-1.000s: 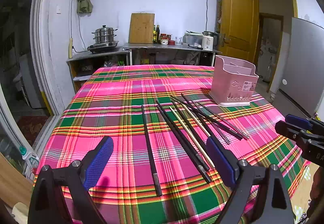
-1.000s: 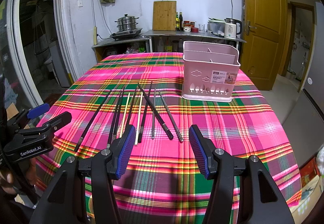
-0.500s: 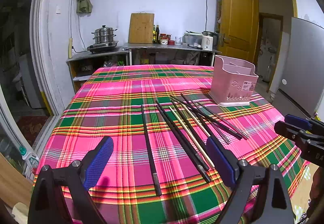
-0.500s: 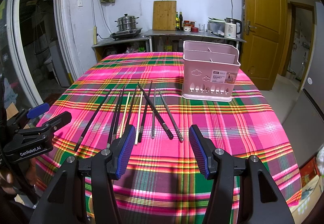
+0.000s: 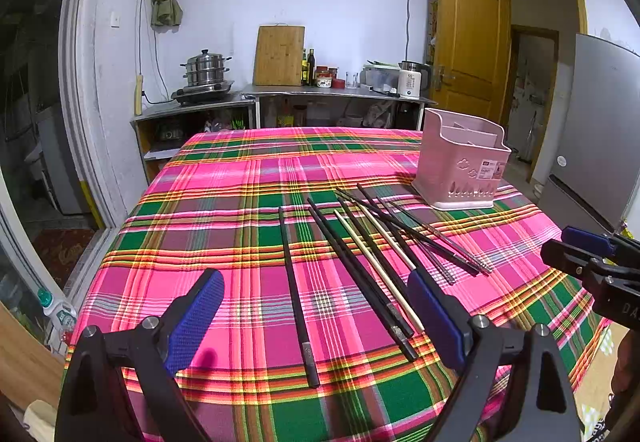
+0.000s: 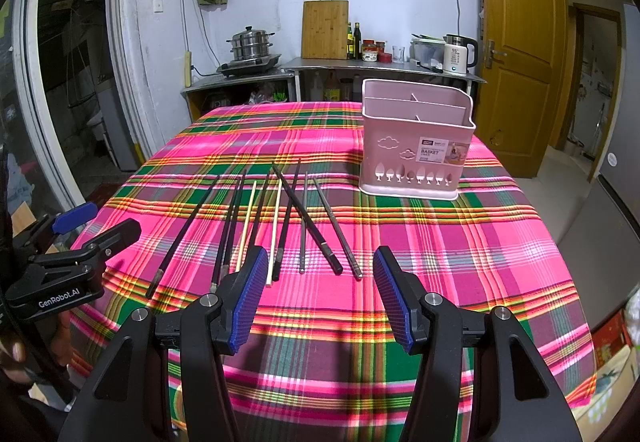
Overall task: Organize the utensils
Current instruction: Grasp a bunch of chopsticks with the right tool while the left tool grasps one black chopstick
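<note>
Several chopsticks (image 5: 360, 262), black, pale wood and metal, lie spread out on the plaid tablecloth (image 5: 224, 210); they also show in the right wrist view (image 6: 276, 222). A pink utensil basket (image 5: 460, 170) with empty compartments stands upright beyond them, also in the right wrist view (image 6: 416, 140). My left gripper (image 5: 316, 318) is open and empty above the near table edge, over the chopstick ends. My right gripper (image 6: 320, 298) is open and empty just short of the chopstick ends. Each gripper shows in the other's view, the right (image 5: 588, 258) and the left (image 6: 80, 238).
A counter (image 6: 360, 66) behind the table carries a steamer pot (image 6: 250, 44), a cutting board (image 6: 325, 29), bottles and a kettle (image 6: 458, 54). A wooden door (image 6: 516, 54) stands at the right. The table edge drops off near both grippers.
</note>
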`<state>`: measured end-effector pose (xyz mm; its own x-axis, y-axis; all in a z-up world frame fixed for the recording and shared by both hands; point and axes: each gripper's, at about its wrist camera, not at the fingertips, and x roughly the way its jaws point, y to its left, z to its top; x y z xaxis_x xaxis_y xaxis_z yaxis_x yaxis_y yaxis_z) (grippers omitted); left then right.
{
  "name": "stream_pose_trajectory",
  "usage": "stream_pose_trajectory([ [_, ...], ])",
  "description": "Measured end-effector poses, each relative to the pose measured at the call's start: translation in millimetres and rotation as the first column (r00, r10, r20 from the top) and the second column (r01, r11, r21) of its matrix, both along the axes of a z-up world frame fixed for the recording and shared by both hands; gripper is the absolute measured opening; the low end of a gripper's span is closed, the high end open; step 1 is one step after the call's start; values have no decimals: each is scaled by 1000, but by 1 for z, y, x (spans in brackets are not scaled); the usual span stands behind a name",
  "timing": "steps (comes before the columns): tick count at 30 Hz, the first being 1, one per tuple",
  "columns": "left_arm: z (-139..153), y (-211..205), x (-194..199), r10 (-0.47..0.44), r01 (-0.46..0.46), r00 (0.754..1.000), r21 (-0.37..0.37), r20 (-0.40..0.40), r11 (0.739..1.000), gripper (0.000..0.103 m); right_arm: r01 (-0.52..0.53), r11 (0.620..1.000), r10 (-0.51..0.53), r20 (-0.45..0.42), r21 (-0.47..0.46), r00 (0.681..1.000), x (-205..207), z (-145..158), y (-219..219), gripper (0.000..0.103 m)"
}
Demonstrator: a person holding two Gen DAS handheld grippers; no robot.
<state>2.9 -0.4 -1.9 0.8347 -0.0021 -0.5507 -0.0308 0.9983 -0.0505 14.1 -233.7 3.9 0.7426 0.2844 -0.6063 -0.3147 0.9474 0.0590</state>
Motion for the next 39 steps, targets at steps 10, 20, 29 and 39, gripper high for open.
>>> stream_pose_trajectory([
  [10, -17, 6, 30, -1, 1, 997, -7, -81, 1000, 93, -29, 999, 29, -19, -17, 999, 17, -11, 12, 56],
  [20, -46, 29, 82, -3, -7, 977, -45, -213, 999, 80, -96, 994, 93, -53, -43, 994, 61, -20, 36, 56],
  [29, -66, 47, 131, -13, -21, 948, -101, -317, 995, 63, -182, 982, 177, -96, -48, 980, 118, -32, 66, 41],
  [39, -71, 56, 161, -19, -36, 935, -150, -354, 988, 39, -260, 965, 250, -187, -33, 950, 180, -53, 101, 28],
])
